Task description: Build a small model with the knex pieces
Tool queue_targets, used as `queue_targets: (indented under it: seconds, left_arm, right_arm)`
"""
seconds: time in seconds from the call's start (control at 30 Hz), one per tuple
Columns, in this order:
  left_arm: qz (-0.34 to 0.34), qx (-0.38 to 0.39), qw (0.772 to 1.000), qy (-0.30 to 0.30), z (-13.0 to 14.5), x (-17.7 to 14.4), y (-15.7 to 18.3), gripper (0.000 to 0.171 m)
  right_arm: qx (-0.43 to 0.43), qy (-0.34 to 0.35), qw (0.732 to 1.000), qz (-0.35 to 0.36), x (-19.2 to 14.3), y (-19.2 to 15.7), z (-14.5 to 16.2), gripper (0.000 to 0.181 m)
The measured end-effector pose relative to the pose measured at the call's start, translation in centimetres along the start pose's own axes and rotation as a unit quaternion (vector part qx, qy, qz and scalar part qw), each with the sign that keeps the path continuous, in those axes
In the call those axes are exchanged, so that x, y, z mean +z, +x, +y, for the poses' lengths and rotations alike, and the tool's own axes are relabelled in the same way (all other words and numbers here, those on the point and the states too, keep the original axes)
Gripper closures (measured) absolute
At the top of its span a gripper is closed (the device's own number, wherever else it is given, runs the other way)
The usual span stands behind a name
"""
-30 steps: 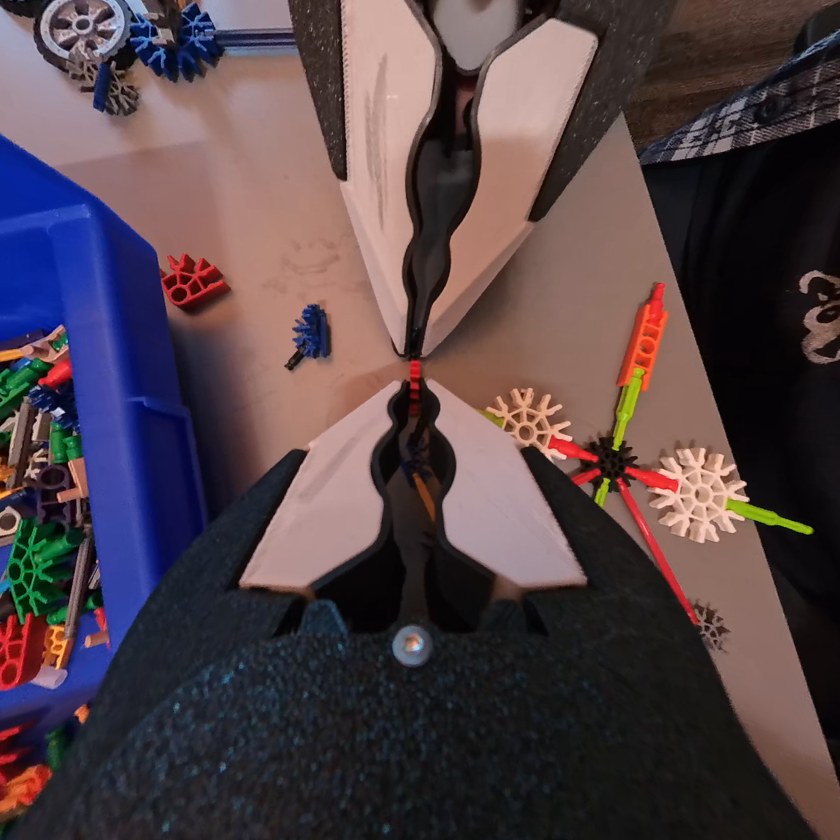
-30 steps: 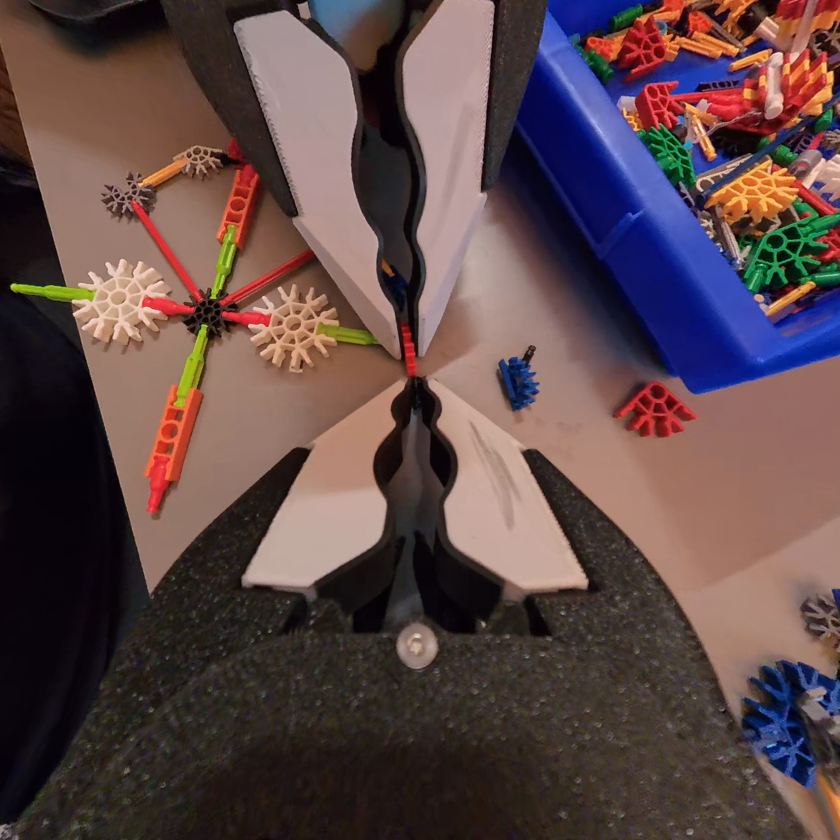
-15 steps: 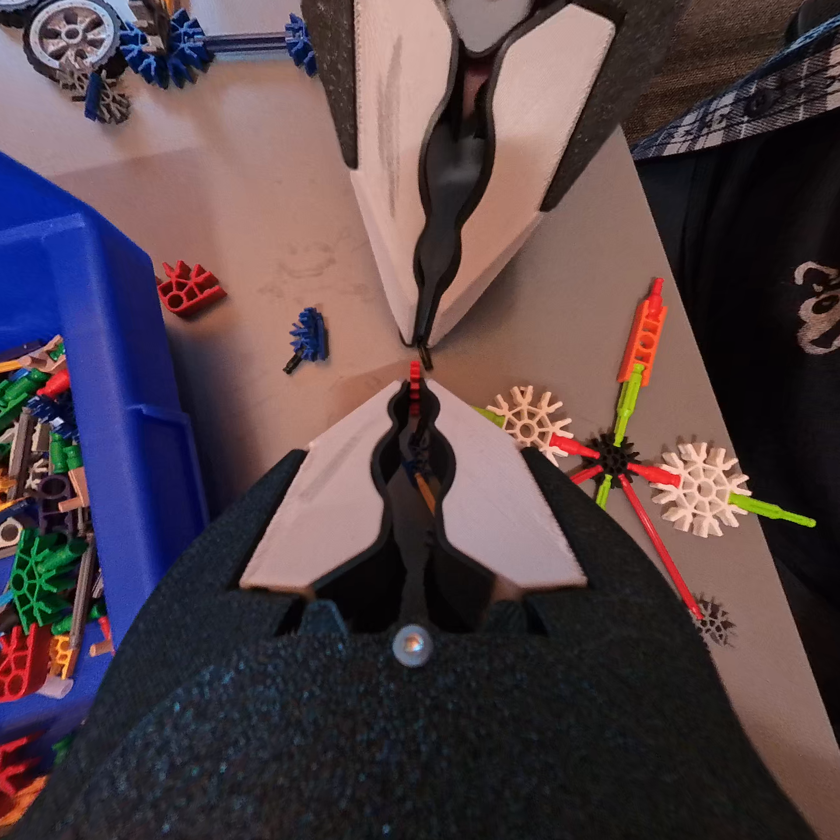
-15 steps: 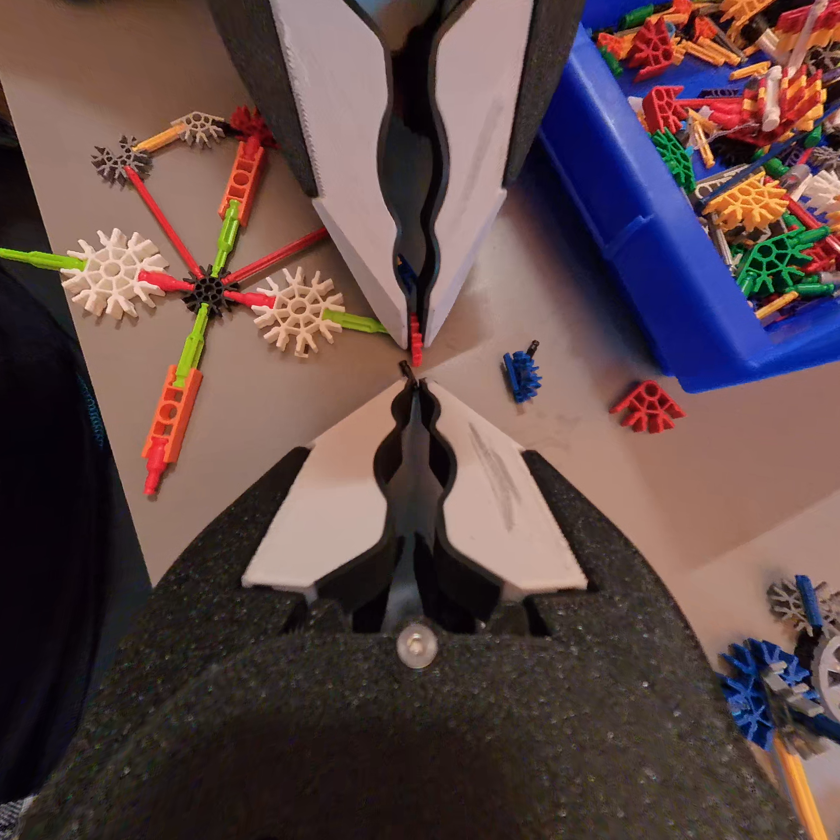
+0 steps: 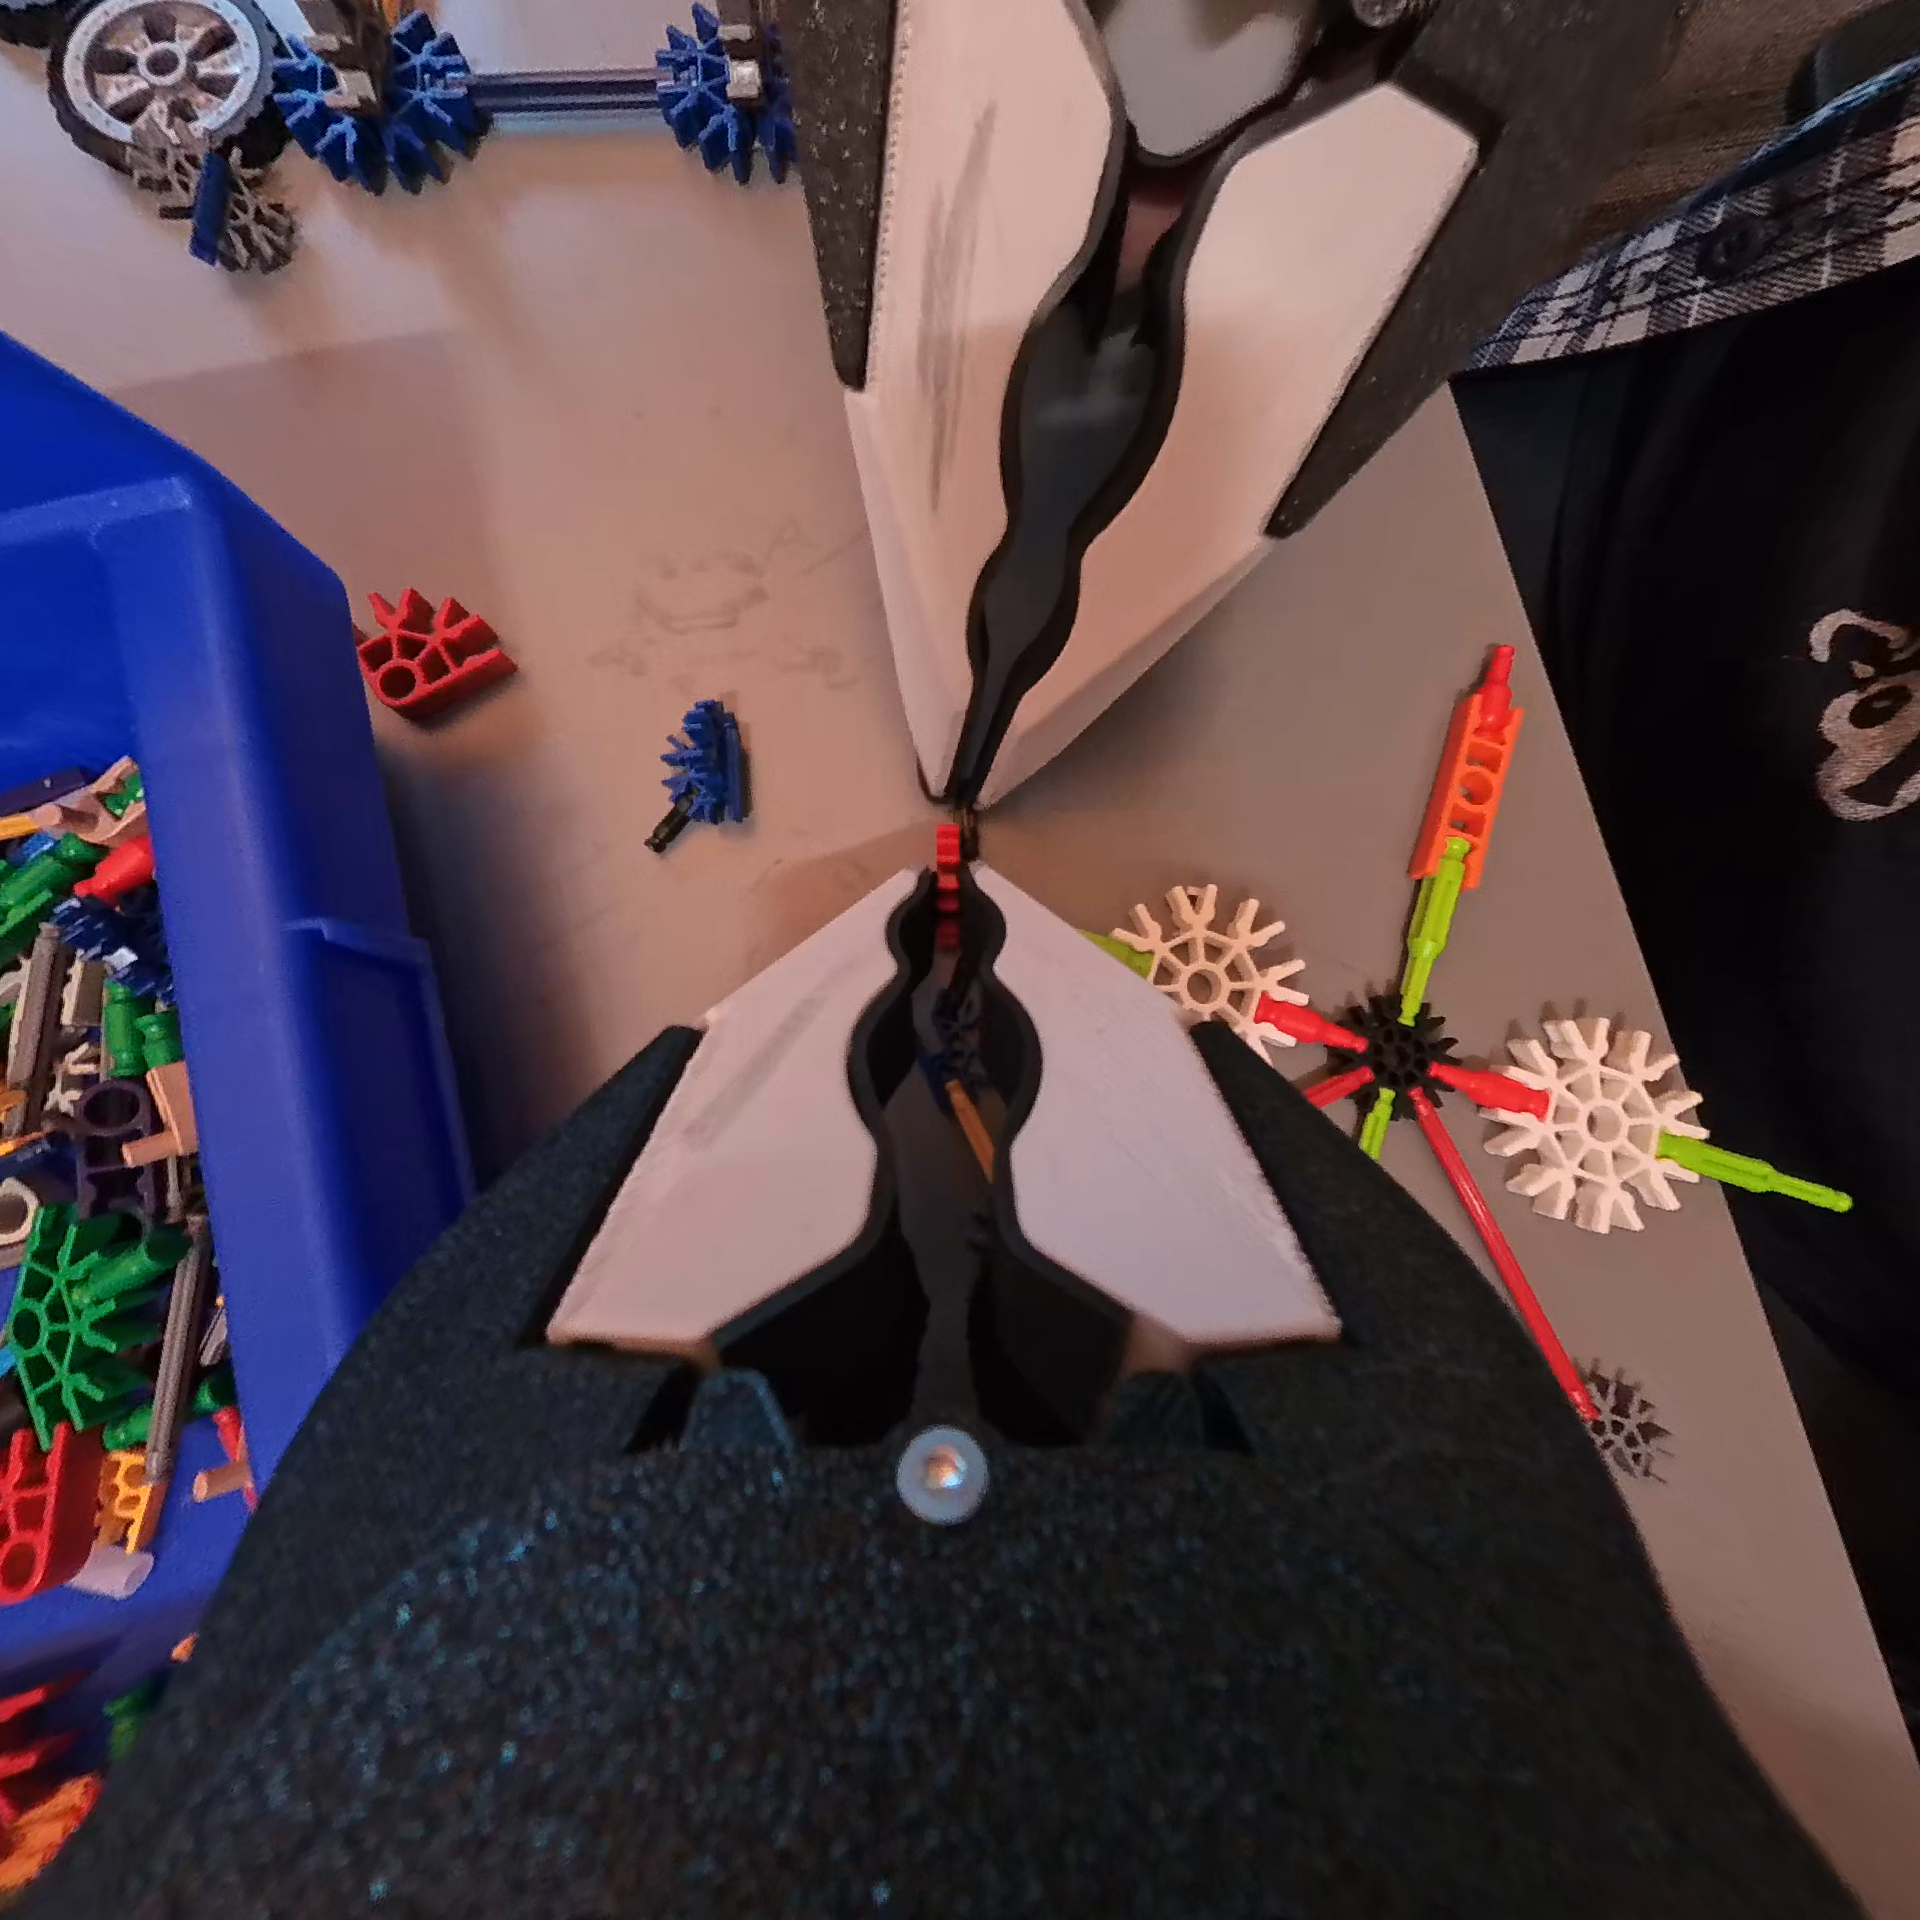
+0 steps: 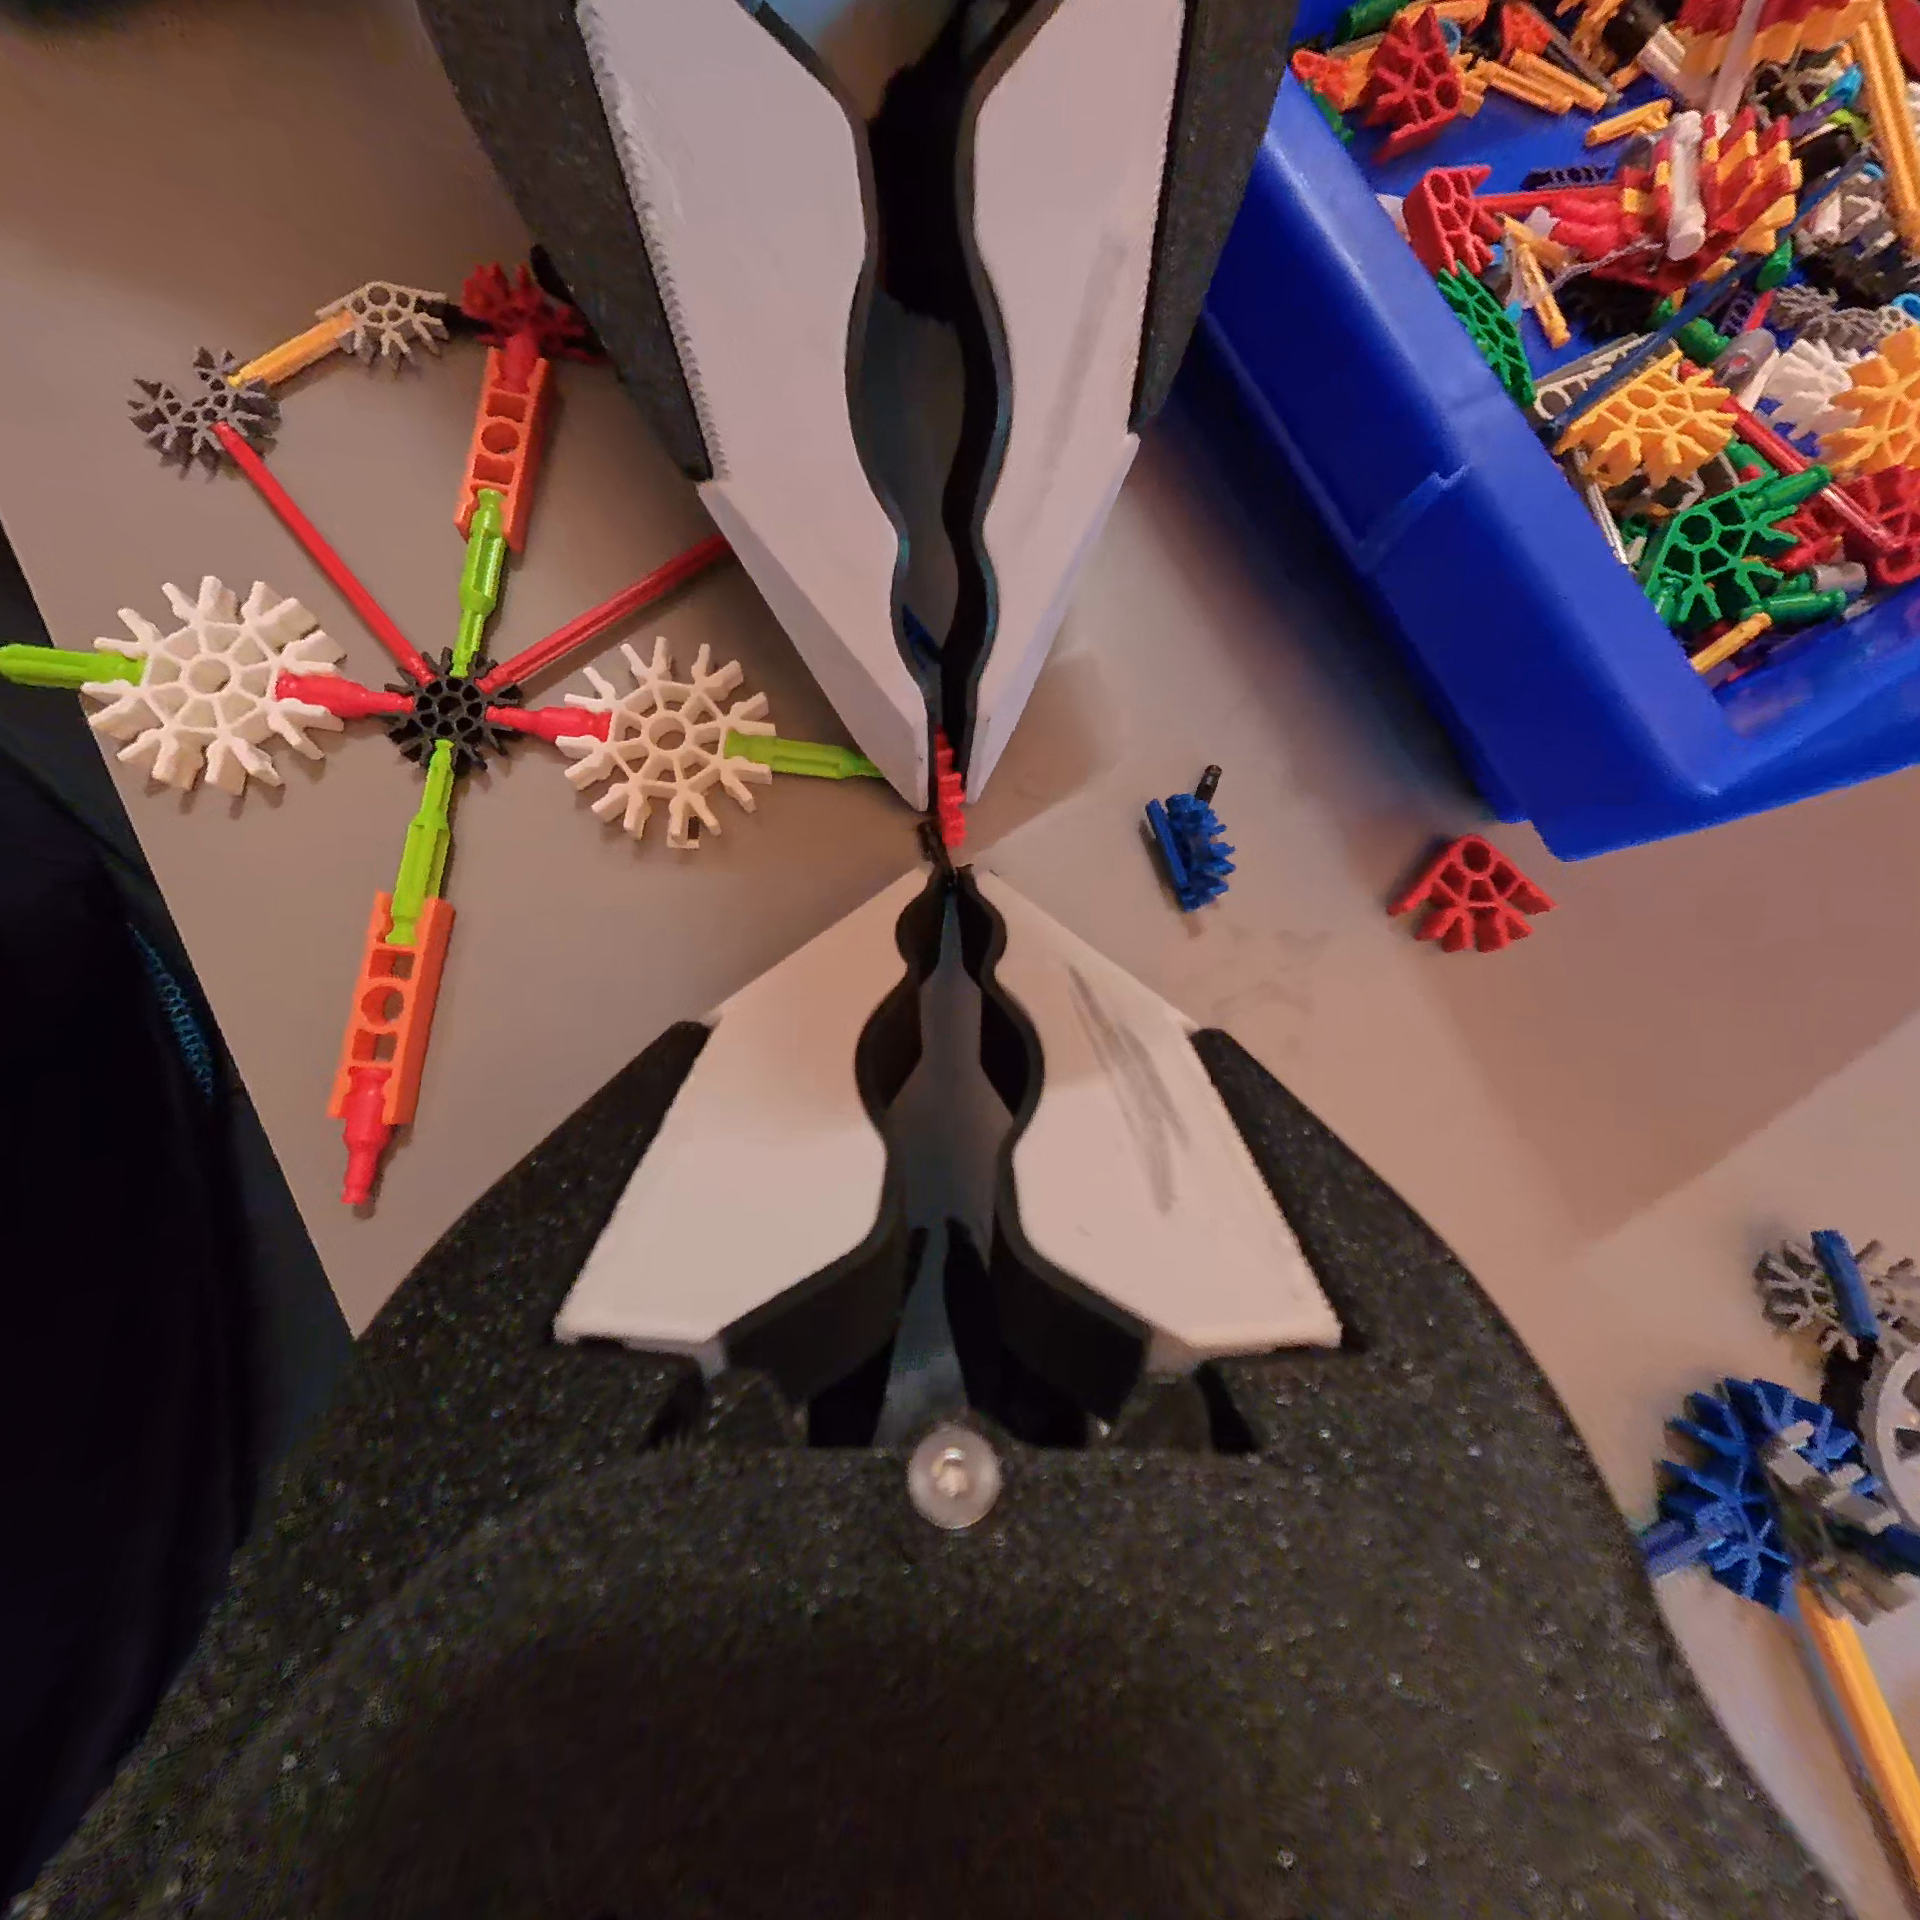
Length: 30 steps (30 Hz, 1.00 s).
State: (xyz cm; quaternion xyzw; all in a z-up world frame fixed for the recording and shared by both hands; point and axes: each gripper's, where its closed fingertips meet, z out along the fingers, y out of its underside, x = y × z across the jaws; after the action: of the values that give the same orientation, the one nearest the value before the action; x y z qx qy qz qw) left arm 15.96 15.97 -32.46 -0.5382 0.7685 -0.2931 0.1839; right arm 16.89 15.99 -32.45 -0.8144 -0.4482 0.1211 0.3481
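My left gripper (image 5: 948, 883) is shut on a small red connector (image 5: 945, 868) that sticks out of its tips. A blue connector (image 5: 956, 1029) and an orange rod (image 5: 971, 1132) show behind it between the jaws. My right gripper (image 6: 948, 883) is shut on a short black rod (image 6: 932, 840). The two grippers face each other tip to tip above the tan table (image 5: 623, 436). The rod's end sits right at the red connector (image 6: 948, 779), slightly to one side. I cannot tell whether they touch.
A flat star of white snowflake connectors (image 5: 1205, 971), a black hub (image 5: 1392, 1049), and red and green rods lies near the table edge by a person in dark clothes. A blue bin (image 5: 260, 831) holds several pieces. A loose red connector (image 5: 431, 660), a blue connector (image 5: 707, 764) and a wheeled assembly (image 5: 166, 73) lie around. My left and right fingertips are right by each other.
The tips met one second ago. The right gripper then drew back, leaving a small gap. Now it has come close again, with the rod at the red connector.
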Motion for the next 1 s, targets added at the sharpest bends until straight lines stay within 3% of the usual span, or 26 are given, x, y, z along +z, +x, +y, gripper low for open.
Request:
queue_targets:
  seconds: [0.33,1.0]
  left_arm:
    - [0.001,-0.001,1.0,-0.001,0.0,-0.02,0.0,0.169]
    - [0.004,-0.003,1.0,0.0,-0.1,-0.03,0.09,0.169]
  right_arm:
    - [0.003,0.005,1.0,0.029,-0.41,-0.34,-0.37,0.172]
    - [-0.007,0.008,1.0,0.026,0.09,-0.19,-0.33,0.179]
